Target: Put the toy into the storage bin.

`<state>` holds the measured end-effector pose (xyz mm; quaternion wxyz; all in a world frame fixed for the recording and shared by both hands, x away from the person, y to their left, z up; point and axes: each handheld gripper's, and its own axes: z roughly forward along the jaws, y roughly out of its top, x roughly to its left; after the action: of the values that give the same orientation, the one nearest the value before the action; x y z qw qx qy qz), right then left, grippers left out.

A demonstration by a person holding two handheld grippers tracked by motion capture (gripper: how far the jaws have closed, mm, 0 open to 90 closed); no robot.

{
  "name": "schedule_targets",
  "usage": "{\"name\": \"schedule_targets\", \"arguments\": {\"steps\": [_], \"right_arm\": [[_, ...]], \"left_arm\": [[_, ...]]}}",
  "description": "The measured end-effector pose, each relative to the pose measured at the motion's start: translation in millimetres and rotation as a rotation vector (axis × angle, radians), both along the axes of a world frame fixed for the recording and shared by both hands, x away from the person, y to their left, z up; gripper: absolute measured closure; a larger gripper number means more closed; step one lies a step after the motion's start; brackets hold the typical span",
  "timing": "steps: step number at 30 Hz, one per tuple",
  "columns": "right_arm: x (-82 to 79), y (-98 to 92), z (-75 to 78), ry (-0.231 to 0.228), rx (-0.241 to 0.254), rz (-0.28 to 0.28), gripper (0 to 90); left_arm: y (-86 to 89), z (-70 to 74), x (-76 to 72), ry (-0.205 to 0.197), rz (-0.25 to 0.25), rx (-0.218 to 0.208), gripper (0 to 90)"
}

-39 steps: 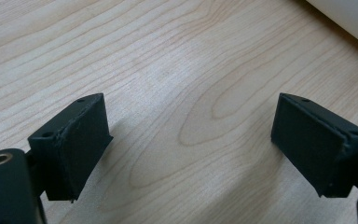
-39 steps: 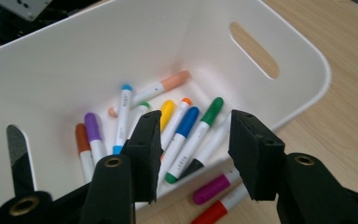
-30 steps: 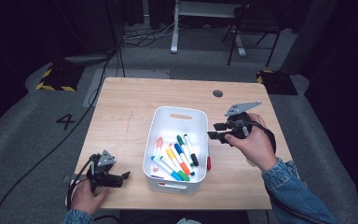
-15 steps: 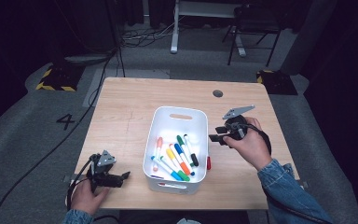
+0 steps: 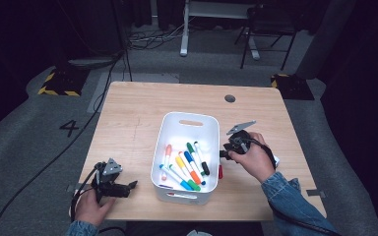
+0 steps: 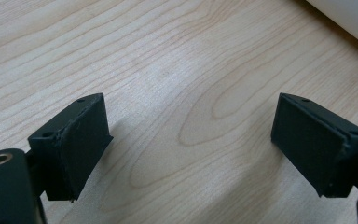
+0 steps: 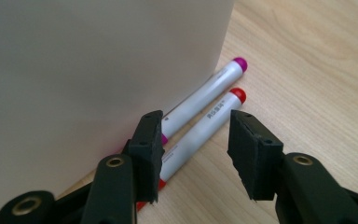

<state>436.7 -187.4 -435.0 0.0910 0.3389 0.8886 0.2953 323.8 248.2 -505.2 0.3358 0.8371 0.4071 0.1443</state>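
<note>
The pale wooden counter shows smooth, matt grain. The white plastic bin looks smooth with a soft sheen. The red-capped white plastic marker beside it is glossy.

You have two white markers lying flat on the desk, side by side and touching, right against the bin's outer wall. The red-capped marker lies on the outside; the purple-capped marker sits against the wall.
</note>
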Motion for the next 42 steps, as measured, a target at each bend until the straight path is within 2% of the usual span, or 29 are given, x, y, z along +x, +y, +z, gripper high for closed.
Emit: {"name": "schedule_targets", "arguments": {"steps": [3, 5, 11, 13, 17, 22, 24, 29, 32, 33, 34, 37, 42], "right_arm": [[1.4, 2.6, -9.3, 0.024, -0.008, -0.009, 55.8], [3.5, 3.3, -15.5, 0.024, -0.019, -0.003, 55.6], [7.5, 2.7, -25.9, 0.063, -0.015, -0.029, 57.2], [9.1, 1.1, -28.1, 0.060, -0.025, -0.033, 57.1], [10.8, -2.2, -30.3, 0.068, -0.010, -0.062, 55.7], [9.1, 1.1, -29.2, 0.066, 0.009, -0.062, 53.7], [9.2, 3.9, -30.9, 0.063, -0.002, -0.042, 54.1], [10.7, 4.0, -37.2, 0.062, -0.054, -0.034, 59.8], [11.0, -1.4, -38.1, 0.061, -0.095, -0.043, 72.4], [9.8, -2.5, -36.8, 0.072, -0.108, -0.065, 75.9], [9.7, -4.7, -35.6, 0.078, -0.131, -0.072, 76.7], [9.6, -9.1, -34.8, 0.094, -0.134, -0.084, 76.8], [10.6, -13.2, -35.1, 0.088, -0.135, -0.097, 76.9]], "left_arm": [[0.0, 0.0, 0.0, 0.000, 0.000, 0.000, 11.5], [-0.1, 0.0, -0.1, 0.002, 0.000, -0.001, 11.5], [-0.1, 0.0, -0.1, 0.002, 0.000, -0.001, 11.5], [-0.1, 0.0, -0.2, 0.004, 0.001, -0.001, 11.5], [-0.1, 0.0, -0.1, 0.002, 0.000, -0.001, 11.5], [0.0, 0.0, 0.0, -0.001, 0.000, 0.001, 11.5], [-0.1, 0.0, -0.1, 0.003, 0.000, -0.001, 11.5], [0.0, 0.0, -0.1, 0.002, 0.000, -0.001, 11.5], [0.0, 0.0, 0.0, 0.000, -0.001, 0.001, 11.5], [0.2, 0.1, 0.1, -0.002, -0.002, 0.004, 11.5], [0.2, 0.2, 0.1, -0.001, -0.002, 0.004, 11.5], [0.0, 0.0, -0.1, 0.001, 0.000, 0.000, 11.5], [0.2, 0.1, 0.1, -0.002, -0.002, 0.004, 11.5]]}}
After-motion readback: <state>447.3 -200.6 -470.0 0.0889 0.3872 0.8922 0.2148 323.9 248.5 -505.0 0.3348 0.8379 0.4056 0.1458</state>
